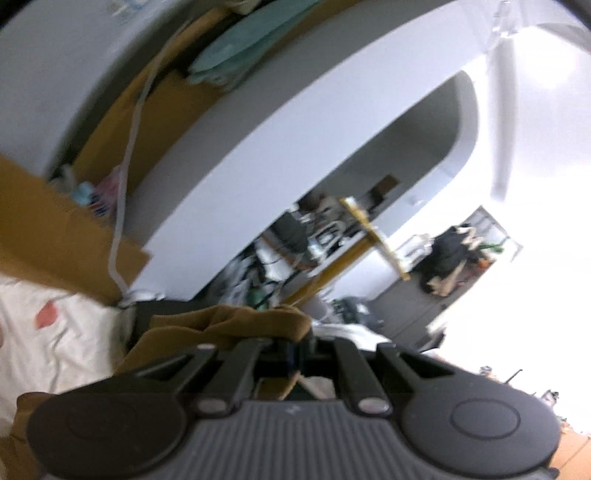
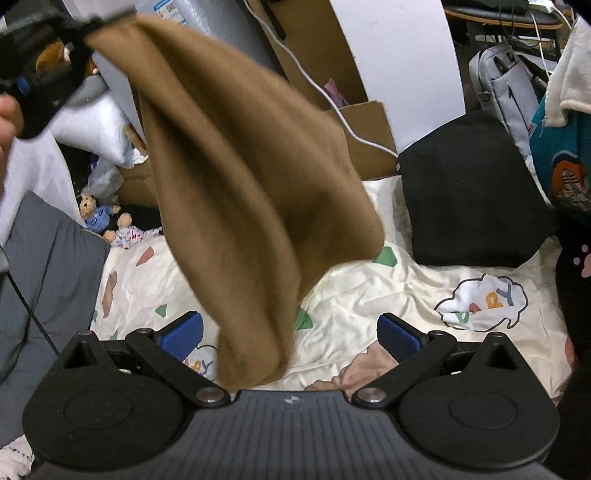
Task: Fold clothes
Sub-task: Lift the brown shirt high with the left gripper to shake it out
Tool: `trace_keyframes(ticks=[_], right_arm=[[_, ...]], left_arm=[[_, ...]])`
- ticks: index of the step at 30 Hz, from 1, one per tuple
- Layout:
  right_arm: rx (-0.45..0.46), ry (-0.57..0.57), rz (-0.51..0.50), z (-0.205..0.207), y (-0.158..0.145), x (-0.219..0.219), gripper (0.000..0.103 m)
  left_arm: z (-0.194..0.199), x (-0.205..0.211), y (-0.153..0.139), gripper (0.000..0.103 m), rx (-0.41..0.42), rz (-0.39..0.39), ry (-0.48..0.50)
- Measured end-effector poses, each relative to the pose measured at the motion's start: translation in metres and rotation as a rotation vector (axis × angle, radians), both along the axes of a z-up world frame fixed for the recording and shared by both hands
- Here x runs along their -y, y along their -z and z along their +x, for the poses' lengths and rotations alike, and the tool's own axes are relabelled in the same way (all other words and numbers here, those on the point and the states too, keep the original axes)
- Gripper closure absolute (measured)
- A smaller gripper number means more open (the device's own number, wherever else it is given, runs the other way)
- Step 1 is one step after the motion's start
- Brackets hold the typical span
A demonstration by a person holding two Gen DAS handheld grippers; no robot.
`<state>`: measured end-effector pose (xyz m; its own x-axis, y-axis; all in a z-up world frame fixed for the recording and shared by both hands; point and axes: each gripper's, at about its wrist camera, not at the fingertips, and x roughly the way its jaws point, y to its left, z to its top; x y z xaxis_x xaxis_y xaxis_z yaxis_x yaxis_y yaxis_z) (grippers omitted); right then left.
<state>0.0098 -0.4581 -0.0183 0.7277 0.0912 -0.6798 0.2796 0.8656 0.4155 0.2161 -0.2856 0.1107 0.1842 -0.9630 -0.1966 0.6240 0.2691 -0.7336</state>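
A brown garment (image 2: 243, 192) hangs in the air over a cream patterned bedsheet (image 2: 369, 295). My left gripper (image 2: 79, 27) is at the upper left of the right wrist view, shut on the garment's top corner and holding it up. In the left wrist view the same gripper (image 1: 291, 349) is shut on bunched brown cloth (image 1: 236, 325), tilted up toward the room. My right gripper (image 2: 290, 336) is open with blue pads (image 2: 183, 334) apart. The garment's lower end hangs between its fingers without being held.
A black cushion (image 2: 469, 192) lies at the back right of the bed. A grey pillow (image 2: 44, 277) lies at the left. Two small teddy bears (image 2: 110, 221) sit by cardboard boxes (image 2: 365, 122). A white panel (image 2: 399, 66), a white cable and a grey backpack (image 2: 506, 88) stand behind.
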Motion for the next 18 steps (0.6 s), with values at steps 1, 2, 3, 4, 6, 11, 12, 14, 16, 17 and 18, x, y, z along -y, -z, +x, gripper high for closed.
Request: trace_keyframes(ticks=[1,2,3,4,6,11,12,14,16,17,18], right_arm=[[0.002,0.004,-0.001,-0.001,-0.001,0.001,0.000],[0.005,0.008,-0.003,-0.002,-0.001,0.001,0.000],[0.007,0.012,-0.004,-0.002,-0.002,0.002,0.000],[0.010,0.016,-0.005,-0.003,-0.002,0.003,0.000],[0.014,0.024,-0.008,-0.005,-0.003,0.004,0.000],[0.030,0.041,-0.020,-0.012,-0.007,0.008,0.000],[0.030,0.045,-0.021,-0.012,-0.007,0.009,0.000],[0.030,0.051,-0.023,-0.013,-0.007,0.010,0.000],[0.027,0.055,-0.025,-0.012,-0.005,0.011,0.000],[0.024,0.057,-0.025,-0.012,-0.004,0.011,0.000],[0.021,0.058,-0.026,-0.012,-0.003,0.011,0.000]], left_arm=[[-0.002,0.004,-0.006,0.101,0.011,-0.013,0.010],[-0.003,0.009,-0.012,0.101,0.020,-0.023,0.018],[-0.002,0.014,-0.017,0.101,0.026,-0.035,0.023],[-0.001,0.020,-0.022,0.101,0.032,-0.048,0.026],[0.002,0.025,-0.027,0.101,0.033,-0.064,0.029],[0.007,0.037,-0.040,0.101,0.042,-0.095,0.047],[0.007,0.037,-0.042,0.101,0.055,-0.091,0.054],[0.007,0.035,-0.042,0.101,0.078,-0.081,0.065],[0.012,0.026,-0.032,0.101,0.070,-0.057,0.051],[0.016,0.021,-0.025,0.101,0.058,-0.040,0.037],[0.022,0.014,-0.014,0.101,0.042,-0.012,0.014]])
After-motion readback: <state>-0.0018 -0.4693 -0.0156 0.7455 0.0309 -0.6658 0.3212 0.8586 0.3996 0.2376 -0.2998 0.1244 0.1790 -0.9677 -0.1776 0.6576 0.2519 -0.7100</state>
